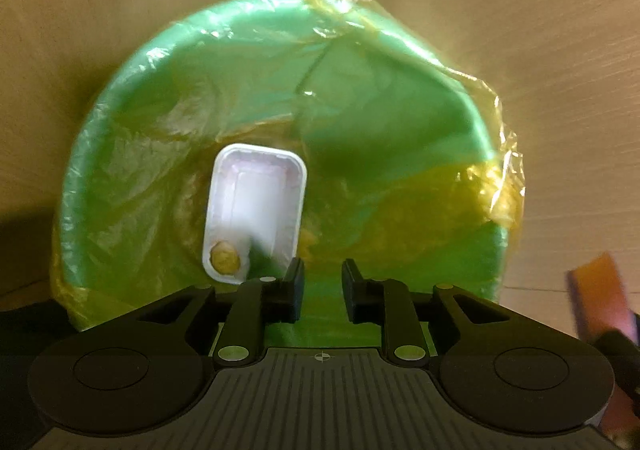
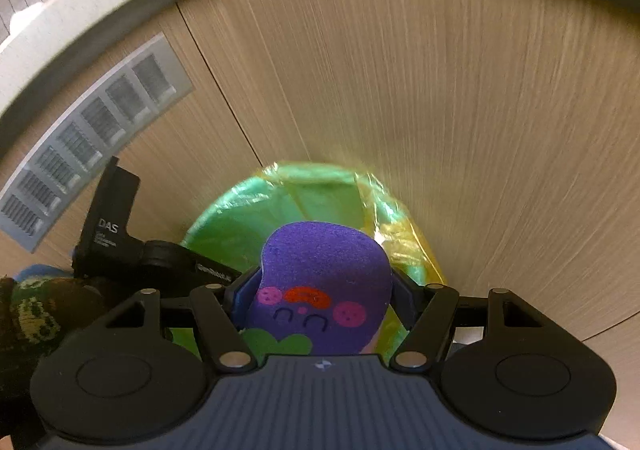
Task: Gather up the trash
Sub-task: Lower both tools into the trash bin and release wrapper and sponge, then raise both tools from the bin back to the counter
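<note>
A pale wood-grain floor [image 2: 460, 98] with a grey floor vent [image 2: 92, 138] beside a grey wall base carries a green bin [image 1: 420, 154] lined with a yellowish plastic bag [image 1: 496, 186]. Inside lies a white rectangular tray [image 1: 256, 206] with a brownish blob in one corner. The left gripper [image 1: 322, 282] hangs over the bin, jaws slightly apart and empty, while the right gripper [image 2: 320, 290] pinches a purple sponge [image 2: 324, 274] with a painted face above the bin's edge.

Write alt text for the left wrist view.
A white rectangular plastic tray with a yellowish food bit lies inside a round green bin lined with a clear yellowish plastic bag, seen from above. The empty left gripper hangs over it, jaws slightly apart.
</note>
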